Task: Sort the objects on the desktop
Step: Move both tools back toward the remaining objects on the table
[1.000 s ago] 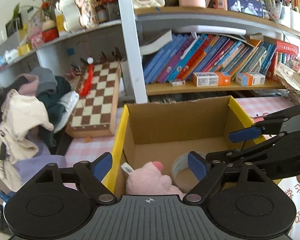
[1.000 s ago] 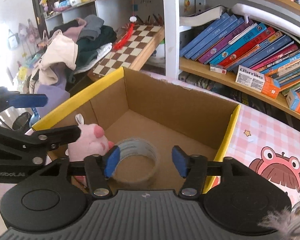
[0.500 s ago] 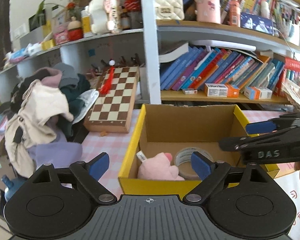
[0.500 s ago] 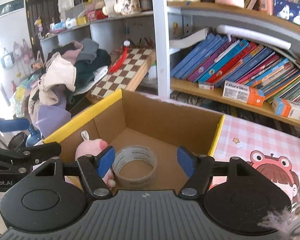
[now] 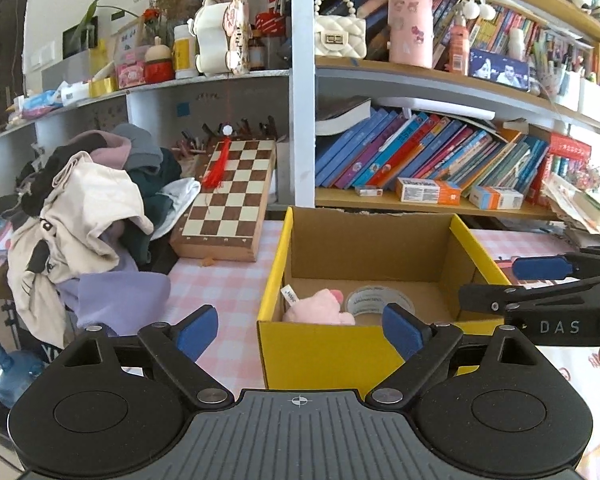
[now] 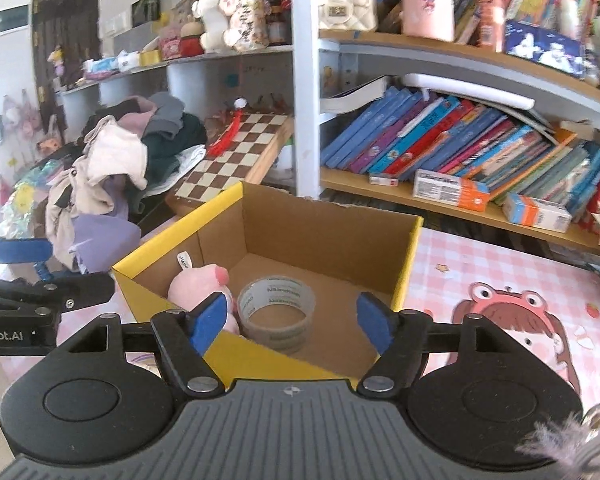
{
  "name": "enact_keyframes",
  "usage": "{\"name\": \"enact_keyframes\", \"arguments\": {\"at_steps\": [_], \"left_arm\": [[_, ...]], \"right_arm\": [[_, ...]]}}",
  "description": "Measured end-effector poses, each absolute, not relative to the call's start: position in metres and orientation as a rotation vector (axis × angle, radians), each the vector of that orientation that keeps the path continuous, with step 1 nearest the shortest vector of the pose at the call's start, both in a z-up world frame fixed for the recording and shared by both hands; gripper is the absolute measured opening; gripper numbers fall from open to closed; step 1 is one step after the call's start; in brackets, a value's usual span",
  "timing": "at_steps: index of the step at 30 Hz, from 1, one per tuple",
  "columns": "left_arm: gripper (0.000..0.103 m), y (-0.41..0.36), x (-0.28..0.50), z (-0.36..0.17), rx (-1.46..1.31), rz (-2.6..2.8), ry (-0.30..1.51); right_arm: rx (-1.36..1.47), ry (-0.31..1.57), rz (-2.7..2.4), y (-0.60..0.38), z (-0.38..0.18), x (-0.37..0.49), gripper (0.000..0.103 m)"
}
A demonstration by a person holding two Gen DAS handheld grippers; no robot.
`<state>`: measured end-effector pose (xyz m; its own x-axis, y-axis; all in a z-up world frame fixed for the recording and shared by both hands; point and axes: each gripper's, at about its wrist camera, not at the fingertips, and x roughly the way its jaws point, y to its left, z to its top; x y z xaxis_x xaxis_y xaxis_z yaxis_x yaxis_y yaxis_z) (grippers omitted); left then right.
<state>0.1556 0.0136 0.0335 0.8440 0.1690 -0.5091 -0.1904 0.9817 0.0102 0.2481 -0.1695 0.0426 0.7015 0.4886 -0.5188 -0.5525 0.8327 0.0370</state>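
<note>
A yellow-edged cardboard box [image 5: 284, 248] [image 6: 410, 256] stands on the pink checked tabletop. Inside it lie a pink plush toy [image 5: 320, 308] [image 6: 198, 286] and a roll of clear tape [image 5: 374, 300] [image 6: 276, 304], side by side. My left gripper [image 5: 300, 330] hangs in front of the box's near wall, open, nothing between its blue pads. My right gripper [image 6: 290, 322] hovers at the box's near corner, its jaws opening, with nothing gripped; the tape lies beyond them on the box floor. The right gripper's arm [image 5: 540, 304] shows at the right edge of the left wrist view.
A chessboard [image 5: 228, 200] leans behind the box to the left, beside a heap of clothes [image 5: 88, 216]. Shelves of books [image 5: 420, 156] and small cartons [image 6: 452, 190] run behind. A cartoon mat [image 6: 512, 320] covers the table right of the box.
Both grippers have drawn back from inside the box, so its front wall now shows. The right jaws have widened. Plush toy and tape stay in the box.
</note>
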Motion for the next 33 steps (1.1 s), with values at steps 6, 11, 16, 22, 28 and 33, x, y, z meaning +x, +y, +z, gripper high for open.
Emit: {"name": "enact_keyframes", "arguments": {"at_steps": [6,11,16,22,28,33], "left_arm": [[0.092,0.028,0.123,0.032,-0.029,0.169,0.529],[0.092,0.045,0.092,0.023,-0.099,0.173,0.549],[0.092,0.053,0.072,0.018,-0.129,0.155,0.571],[0.092,0.053,0.059,0.008,-0.112,0.109,0.616],[0.092,0.047,0.051,-0.008,-0.074,0.058,0.683],[0.092,0.036,0.051,-0.023,-0.017,0.000,0.751]], "right_arm": [[-0.065,0.520,0.464,-0.173,0.040,0.211,0.074],[-0.056,0.520,0.382,-0.176,0.035,0.176,0.077],[-0.063,0.549,0.326,-0.179,0.027,0.146,0.080],[-0.072,0.589,0.256,-0.182,0.013,0.119,0.084],[-0.096,0.661,0.219,-0.180,-0.009,0.101,0.085],[-0.142,0.748,0.230,-0.173,-0.028,0.096,0.086]]}}
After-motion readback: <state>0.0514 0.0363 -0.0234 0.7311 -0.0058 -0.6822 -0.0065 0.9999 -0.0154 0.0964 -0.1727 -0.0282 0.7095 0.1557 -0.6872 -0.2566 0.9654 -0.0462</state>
